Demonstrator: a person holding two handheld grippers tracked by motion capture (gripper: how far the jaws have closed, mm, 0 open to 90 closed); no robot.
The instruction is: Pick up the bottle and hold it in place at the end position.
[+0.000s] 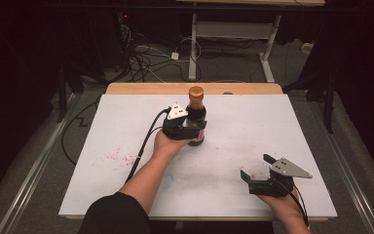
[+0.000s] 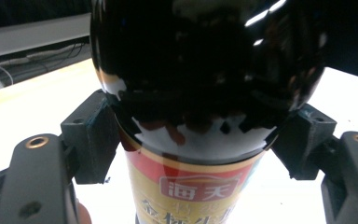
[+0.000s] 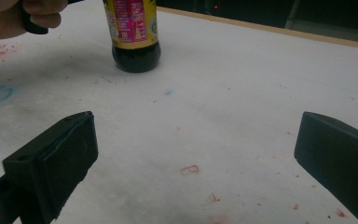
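A dark sauce bottle [image 1: 196, 114] with a brown cap and a red and yellow label stands upright near the far middle of the white table [image 1: 253, 122]. My left gripper [image 1: 195, 127] is shut on the bottle around its body. In the left gripper view the bottle [image 2: 205, 70] sits between both jaws, and each pad [image 2: 91, 135] presses against its side. My right gripper [image 1: 254, 165] rests near the front right of the table, open and holding nothing. In the right gripper view its jaws [image 3: 196, 149] stand wide apart, with the bottle [image 3: 134, 32] farther off at the upper left.
Red specks [image 1: 117, 157] and a faint blue mark [image 1: 168, 179] stain the white table top. A wooden strip [image 1: 141, 88] runs along the far edge. Beyond it, cables [image 1: 141, 53] and a desk frame [image 1: 233, 29] stand on the floor.
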